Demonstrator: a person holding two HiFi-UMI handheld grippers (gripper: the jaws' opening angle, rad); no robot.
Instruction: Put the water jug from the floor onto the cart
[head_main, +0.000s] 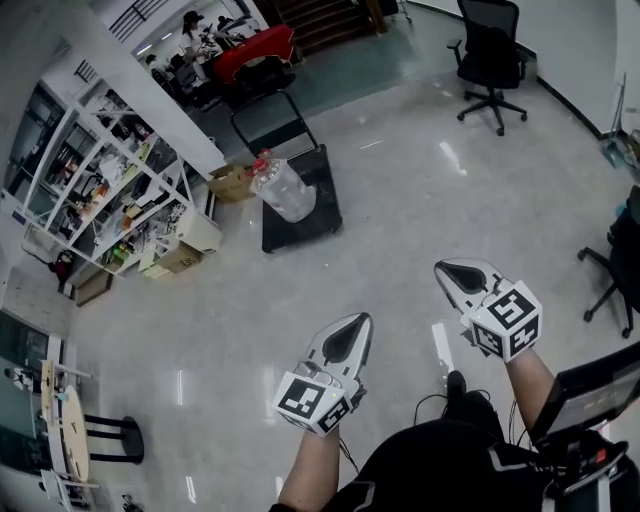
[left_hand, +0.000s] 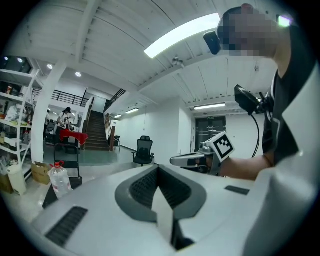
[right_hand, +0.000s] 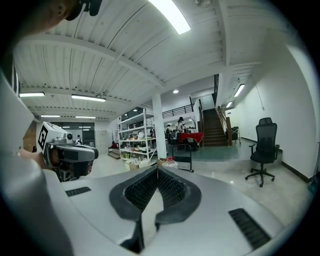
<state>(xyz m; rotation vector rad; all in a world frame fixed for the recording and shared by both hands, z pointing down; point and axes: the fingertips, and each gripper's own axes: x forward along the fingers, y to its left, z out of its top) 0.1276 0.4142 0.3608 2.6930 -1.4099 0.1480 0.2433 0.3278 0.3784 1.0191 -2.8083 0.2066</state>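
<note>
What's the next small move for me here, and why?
Probably step toward the cart to check the water jug: it already seems to stand on the cart's deck, though that is hard to confirm from here. The left gripper and right gripper are shut, empty and far from it.

Light: bright, even and white, from strip lamps (left_hand: 182, 32) on the ceiling above the left tongs (head_main: 352, 325) and the right tongs (head_main: 447, 270).
Glare: pale streaks on the glossy floor (head_main: 400, 200), one between the two tongs, one far ahead of the right tongs, and smaller ones left of the left tongs.
Shadows: soft and faint.
Distortion: strong fisheye in both gripper views, with black rounded corners. In the head view the shelves (head_main: 110, 190), far left of the left tongs, bend.
Focus: the tongs' own shells near the lens look soft, while the room beyond them is fairly sharp.
</note>
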